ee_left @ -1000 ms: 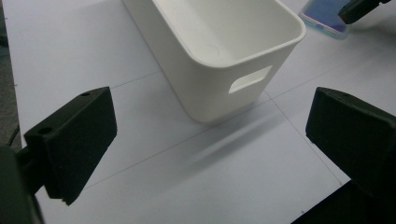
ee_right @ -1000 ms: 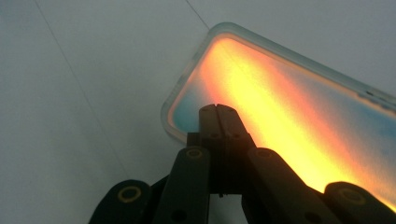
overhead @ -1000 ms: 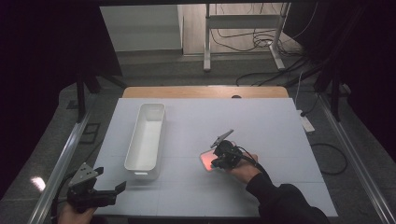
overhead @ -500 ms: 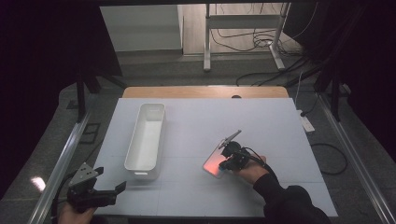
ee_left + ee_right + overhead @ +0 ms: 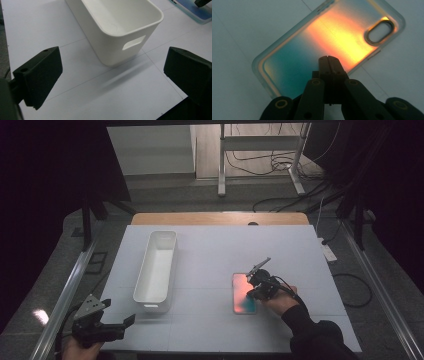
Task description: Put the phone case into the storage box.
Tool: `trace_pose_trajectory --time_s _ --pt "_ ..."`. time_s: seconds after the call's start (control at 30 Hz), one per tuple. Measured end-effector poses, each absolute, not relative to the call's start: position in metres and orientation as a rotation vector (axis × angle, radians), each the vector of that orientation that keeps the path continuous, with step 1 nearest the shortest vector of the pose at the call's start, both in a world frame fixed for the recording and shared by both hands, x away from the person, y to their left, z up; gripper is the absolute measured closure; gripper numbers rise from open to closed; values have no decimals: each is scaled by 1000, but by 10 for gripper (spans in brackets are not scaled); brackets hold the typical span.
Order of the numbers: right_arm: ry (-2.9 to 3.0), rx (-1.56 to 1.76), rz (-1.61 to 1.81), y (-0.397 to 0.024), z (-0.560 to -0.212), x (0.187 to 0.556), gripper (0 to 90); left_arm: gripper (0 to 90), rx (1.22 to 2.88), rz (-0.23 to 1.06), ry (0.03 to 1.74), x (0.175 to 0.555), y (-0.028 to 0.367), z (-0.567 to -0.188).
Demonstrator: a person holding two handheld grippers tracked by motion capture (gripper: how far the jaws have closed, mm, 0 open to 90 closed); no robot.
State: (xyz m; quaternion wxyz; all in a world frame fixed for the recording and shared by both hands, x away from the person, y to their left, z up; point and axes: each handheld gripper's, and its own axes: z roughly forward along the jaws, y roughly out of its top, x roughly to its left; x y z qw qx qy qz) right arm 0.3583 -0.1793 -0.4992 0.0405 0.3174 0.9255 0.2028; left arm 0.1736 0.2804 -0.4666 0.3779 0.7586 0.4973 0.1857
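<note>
In the high view's lower left corner, the left gripper (image 5: 129, 320) sits at the near edge of the white table (image 5: 210, 250), held by a hand (image 5: 80, 349). Its jaws stand wide apart with nothing between them; in the left gripper view they frame bare tabletop just short of the white bin (image 5: 120, 27). That bin (image 5: 156, 270) lies lengthwise left of centre, empty, with a cut-out handle at its near end. Right of centre, low in the frame, a phone case (image 5: 243, 293) with an orange-to-teal sheen lies flat on the table. The right gripper (image 5: 256, 282) sits at its right edge. In the right gripper view its jaws (image 5: 329, 65) are pressed together over the phone case (image 5: 329, 37), gripping nothing.
</note>
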Motion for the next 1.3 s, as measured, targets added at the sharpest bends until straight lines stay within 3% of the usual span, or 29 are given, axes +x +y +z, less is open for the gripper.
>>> trace_pose_trajectory --time_s 0.83,1.0,1.03,1.07,1.1,1.3 --pt "2719 1041 663 -205 -487 369 881 27 1938 474 1270 174 280 -467" --pt "2661 1035 691 -208 -477 363 672 27 1940 476 1269 174 280 -466" --pt "2661 1035 691 -208 -477 363 672 27 1940 476 1269 174 280 -466" --pt "2651 1024 716 -211 -473 361 590 27 1940 475 1270 174 280 -466" --pt "2651 1024 716 -211 -473 361 590 27 1940 475 1270 174 280 -466" --pt "2588 1034 722 -218 -467 358 284 27 1941 476 1268 174 280 -466"
